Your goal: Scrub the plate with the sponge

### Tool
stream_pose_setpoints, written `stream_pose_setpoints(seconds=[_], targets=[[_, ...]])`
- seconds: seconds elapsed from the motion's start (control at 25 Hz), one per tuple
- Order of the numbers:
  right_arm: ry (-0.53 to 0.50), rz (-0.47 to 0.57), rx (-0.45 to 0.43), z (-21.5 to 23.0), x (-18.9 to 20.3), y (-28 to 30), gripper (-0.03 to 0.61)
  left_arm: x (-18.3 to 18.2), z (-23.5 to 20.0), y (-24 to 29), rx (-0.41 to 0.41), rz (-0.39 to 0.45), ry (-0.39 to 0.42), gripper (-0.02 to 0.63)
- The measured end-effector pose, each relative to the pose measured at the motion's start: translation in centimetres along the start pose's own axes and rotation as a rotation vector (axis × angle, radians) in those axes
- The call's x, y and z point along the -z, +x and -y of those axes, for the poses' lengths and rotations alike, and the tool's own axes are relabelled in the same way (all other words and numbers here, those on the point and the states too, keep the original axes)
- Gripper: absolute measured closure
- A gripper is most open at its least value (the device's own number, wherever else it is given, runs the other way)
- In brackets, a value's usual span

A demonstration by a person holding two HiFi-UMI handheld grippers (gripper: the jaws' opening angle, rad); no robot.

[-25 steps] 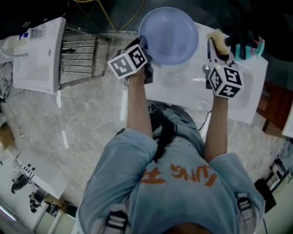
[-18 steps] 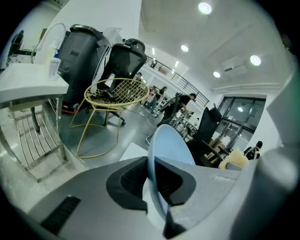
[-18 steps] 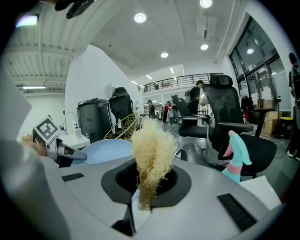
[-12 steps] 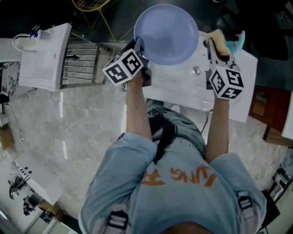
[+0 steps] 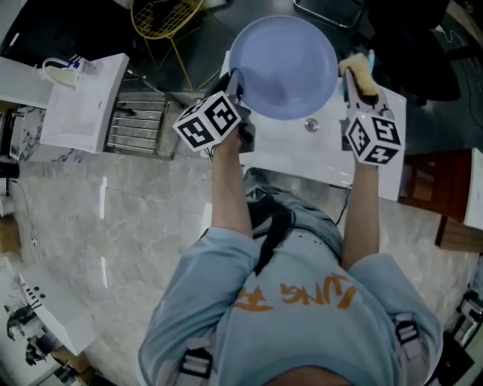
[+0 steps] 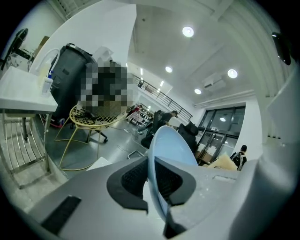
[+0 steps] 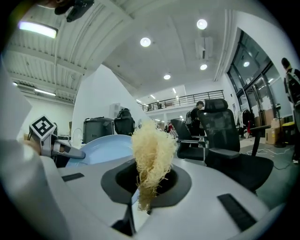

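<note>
**Plate and sponge both held up over the worktop**

The left tool (image 5: 235,81) is nipped down almost fully onto the rim of the pale blue plate (image 5: 283,64), with its dark pads pressing either side of the thin edge. The plate hangs clear above the white worktop (image 5: 290,151), carried only at that left rim, and from overhead its whole round face shows.

The right tool (image 5: 355,81) is clamped on the sponge (image 5: 361,69), a straw-coloured, stringy tuft that stands up out of the jaws with frayed strands trailing below the pads. The sponge sits just beside the plate's right rim, and a slim gap seems to part them. From the right tool's own side, the plate lies off to the left of the sponge.

A metal rack (image 5: 136,124) stands to the left of the worktop, and a yellow wire chair (image 5: 162,19) stands beyond it.
</note>
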State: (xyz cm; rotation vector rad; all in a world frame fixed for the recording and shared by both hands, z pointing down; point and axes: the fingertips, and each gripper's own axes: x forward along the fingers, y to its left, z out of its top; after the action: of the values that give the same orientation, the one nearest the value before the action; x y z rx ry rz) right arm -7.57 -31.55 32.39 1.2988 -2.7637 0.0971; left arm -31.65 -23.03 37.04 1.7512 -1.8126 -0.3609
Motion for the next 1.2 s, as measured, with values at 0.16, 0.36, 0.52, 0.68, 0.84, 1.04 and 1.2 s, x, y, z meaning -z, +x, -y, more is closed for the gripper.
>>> stream_pose_setpoints(seconds=[0.16,0.36,0.52,0.68,0.84,1.04,1.2], targets=[[-0.007,0.025,0.042,1.7,-1.2,-2.2,0.546,0.6,3.7,0.1,0.084,-0.009,0.012,0.594],[-0.015,0.041,0.076,3.7,-2.0,-5.4,0.546,3.6,8.6,0.4,0.167,-0.062,0.045,0.594],[-0.017,0.035,0.093,3.8,-2.3,-6.6,0.546,5.3,11.8,0.7,0.214,-0.114,0.099,0.594],[-0.034,0.033,0.066,2.8,-2.1,-7.5,0.546,7.0,14.3,0.8,0.253,-0.141,0.146,0.594],[-0.052,0.007,0.032,2.6,-1.7,-7.8,0.546,9.1,16.3,1.4,0.273,-0.179,0.185,0.594],[-0.050,-0.037,-0.020,2.1,-1.0,-8.1,0.545,11.2,19.3,1.5,0.312,-0.231,0.256,0.594],[-0.044,-0.065,-0.053,1.6,0.3,-8.5,0.545,13.0,20.8,1.6,0.350,-0.272,0.306,0.592]])
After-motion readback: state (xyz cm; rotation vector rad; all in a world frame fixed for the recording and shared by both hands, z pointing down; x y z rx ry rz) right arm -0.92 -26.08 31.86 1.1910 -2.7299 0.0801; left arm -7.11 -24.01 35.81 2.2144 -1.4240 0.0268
